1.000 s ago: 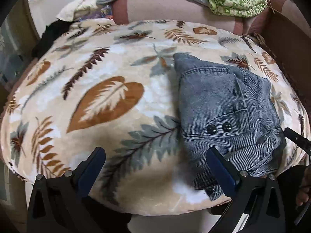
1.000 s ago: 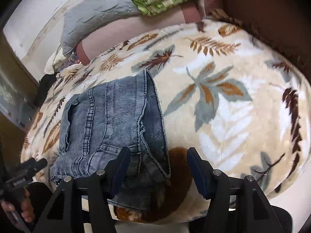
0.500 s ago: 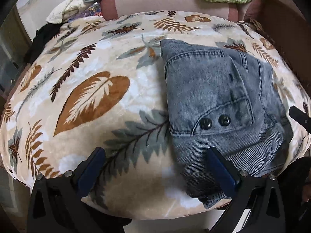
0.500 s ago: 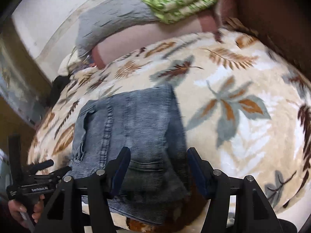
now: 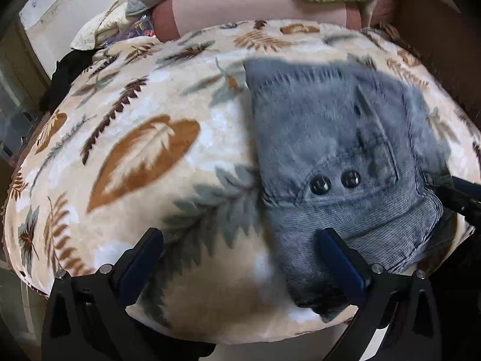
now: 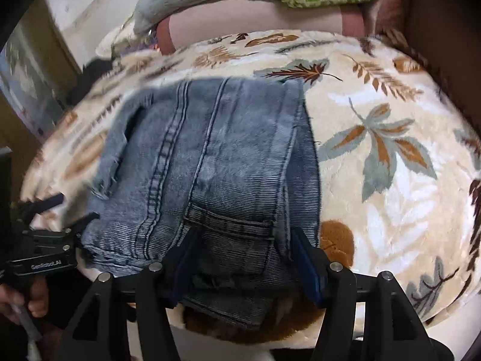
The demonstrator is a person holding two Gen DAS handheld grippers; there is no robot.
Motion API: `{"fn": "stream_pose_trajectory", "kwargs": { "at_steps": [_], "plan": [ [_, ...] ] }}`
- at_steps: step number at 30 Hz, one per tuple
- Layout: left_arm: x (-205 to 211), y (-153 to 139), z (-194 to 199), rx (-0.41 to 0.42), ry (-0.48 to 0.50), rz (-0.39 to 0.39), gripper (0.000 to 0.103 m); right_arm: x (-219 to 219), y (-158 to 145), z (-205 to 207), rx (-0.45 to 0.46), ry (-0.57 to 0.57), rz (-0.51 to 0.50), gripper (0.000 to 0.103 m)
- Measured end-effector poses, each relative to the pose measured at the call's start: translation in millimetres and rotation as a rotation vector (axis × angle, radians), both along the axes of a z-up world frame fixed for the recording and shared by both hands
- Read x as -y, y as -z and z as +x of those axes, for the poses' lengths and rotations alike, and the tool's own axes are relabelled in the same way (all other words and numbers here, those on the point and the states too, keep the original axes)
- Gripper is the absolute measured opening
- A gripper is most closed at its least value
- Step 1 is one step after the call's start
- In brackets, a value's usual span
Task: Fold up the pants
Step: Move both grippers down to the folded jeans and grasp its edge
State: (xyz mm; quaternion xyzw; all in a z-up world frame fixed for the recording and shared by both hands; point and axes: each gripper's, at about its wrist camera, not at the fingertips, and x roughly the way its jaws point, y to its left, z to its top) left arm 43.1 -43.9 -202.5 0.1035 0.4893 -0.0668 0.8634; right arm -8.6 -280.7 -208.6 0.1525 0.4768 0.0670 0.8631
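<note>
Bed, leaf-print cream fleece blanket [image 5: 168,204] | folded grey-blue denim pants [image 6: 216,165] centre of right view | left tongs [image 5: 240,258] spread, empty | right tongs [image 6: 243,252] spread, straddling the near hem | you should pinch every layer before lifting.

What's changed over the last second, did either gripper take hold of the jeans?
No grab. The right gripper slid sideways until its open jaws sit over the near edge of the folded jeans. The left gripper stayed open. The jeans remain folded on the leaf-print blanket.
</note>
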Motion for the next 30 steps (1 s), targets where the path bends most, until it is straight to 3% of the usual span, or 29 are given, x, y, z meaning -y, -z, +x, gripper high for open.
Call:
{"fn": "stream_pose_trajectory", "kwargs": {
  "at_steps": [2, 6, 10, 13, 18, 25, 30],
  "plan": [
    [-9, -16, 4, 0.049, -0.013, -0.017, 0.103, 16, -6, 0, 0.025, 0.037, 0.047, 0.064],
    [-23, -29, 23, 0.036, -0.043, -0.097, 0.103, 43, -6, 15, 0.022, 0.088, 0.127, 0.065],
    [-26, -19, 44, -0.056, -0.059, -0.171, 0.103, 53, 8, 31, -0.017, 0.089, 0.204, 0.065],
    [-21, -8, 52, -0.143, -0.043, -0.278, 0.103, 58, 18, 36, -0.038, 0.101, 0.267, 0.065],
    [-10, 2, 56, -0.218, -0.005, -0.382, 0.103, 63, 28, 46, -0.041, 0.111, 0.337, 0.065],
    [13, 10, 60, -0.244, 0.094, -0.410, 0.103, 68, 43, 59, -0.076, 0.129, 0.455, 0.065],
    [9, 21, 69, -0.273, 0.094, -0.477, 0.103, 61, 48, 63, -0.083, 0.089, 0.520, 0.069]
  ]
}}
